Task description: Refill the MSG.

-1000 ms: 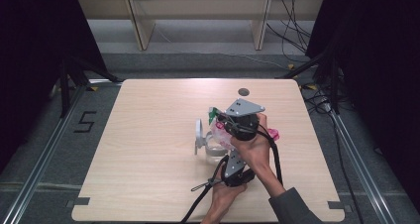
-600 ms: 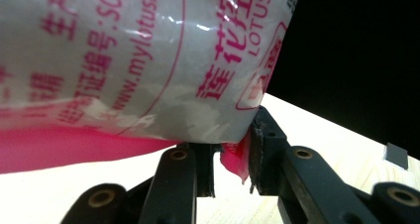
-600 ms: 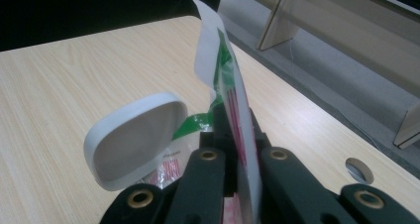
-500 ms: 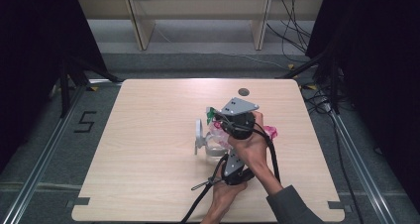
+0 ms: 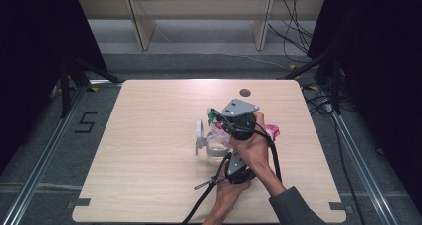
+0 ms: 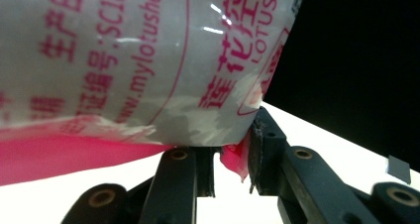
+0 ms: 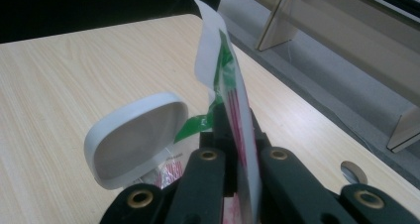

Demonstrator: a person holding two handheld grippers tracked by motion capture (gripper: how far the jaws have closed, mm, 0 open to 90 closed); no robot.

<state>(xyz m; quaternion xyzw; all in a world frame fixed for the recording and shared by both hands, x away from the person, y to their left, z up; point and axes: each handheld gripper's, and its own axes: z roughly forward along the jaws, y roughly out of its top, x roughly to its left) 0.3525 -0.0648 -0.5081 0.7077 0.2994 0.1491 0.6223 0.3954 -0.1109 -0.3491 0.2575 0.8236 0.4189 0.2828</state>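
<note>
Packet (image 5: 268, 131) of glossy printed plastic, pink-edged, right of centre frame: right gripper (image 7: 236, 135) pinches its green-striped top edge, left gripper (image 6: 233, 157) clamps a pink corner; rounded white lidded container (image 5: 205, 138) on pale wood table (image 5: 149, 150).

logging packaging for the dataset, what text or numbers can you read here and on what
"LOTUS", pink print on the bag, left gripper view.
"www.mylotushea", cut off at the frame edge, same bag.
"SC10", cut off, same bag.
Chinese characters around these: partly cropped, not read with confidence.
"5", mark on the floor left of the table, high view.
</note>
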